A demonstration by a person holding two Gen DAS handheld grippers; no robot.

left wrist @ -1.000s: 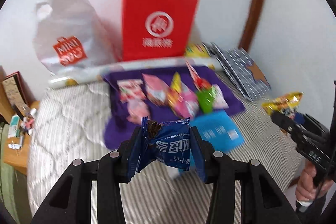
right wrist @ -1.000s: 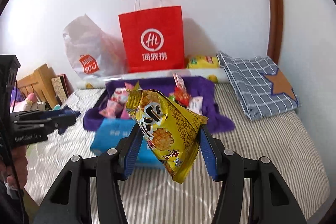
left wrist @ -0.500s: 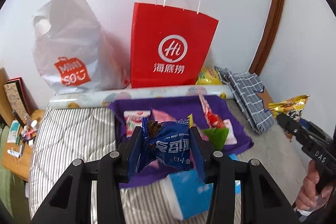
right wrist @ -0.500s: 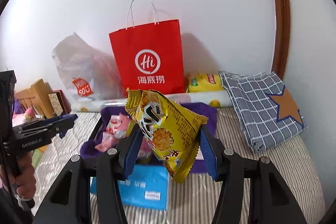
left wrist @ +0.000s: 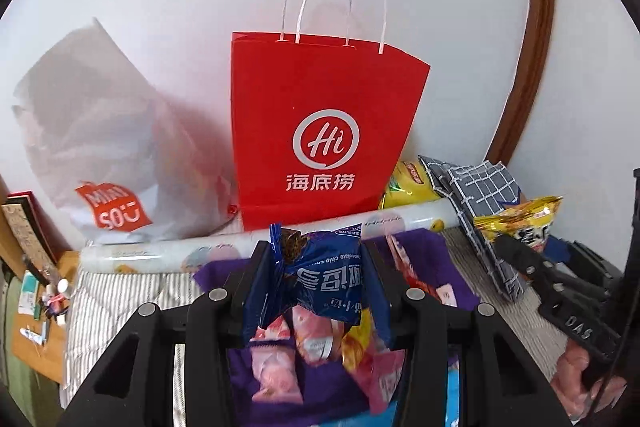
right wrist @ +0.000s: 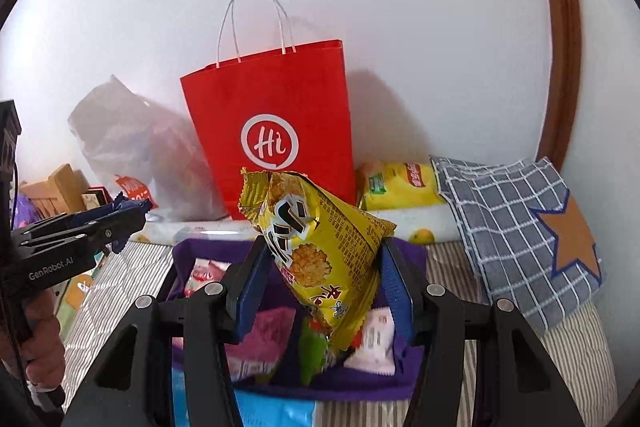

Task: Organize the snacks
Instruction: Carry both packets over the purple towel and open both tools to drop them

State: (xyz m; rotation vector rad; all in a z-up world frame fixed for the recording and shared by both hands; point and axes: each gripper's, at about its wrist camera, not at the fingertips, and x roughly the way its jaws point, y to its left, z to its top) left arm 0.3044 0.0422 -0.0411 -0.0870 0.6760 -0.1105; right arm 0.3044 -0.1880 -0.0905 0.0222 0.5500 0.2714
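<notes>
Left claw [left wrist: 318,287] pinches blue cookie pack [left wrist: 324,283], right claw [right wrist: 324,279] yellow packet [right wrist: 320,247] (covering snacks beneath).

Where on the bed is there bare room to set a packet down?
Bare striped mattress lies between the purple cloth and checked pillowcase, and left of the cloth. The cloth itself is crowded with snacks.

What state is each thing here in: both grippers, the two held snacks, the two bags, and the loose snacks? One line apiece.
left gripper: shut on the blue snack pack, held aloft.
right gripper: shut on the yellow snack bag, tilted.
red paper bag: upright against the wall, handles up.
white plastic bag: slumped beside it.
pink snack packets: lying loose on the purple cloth.
</notes>
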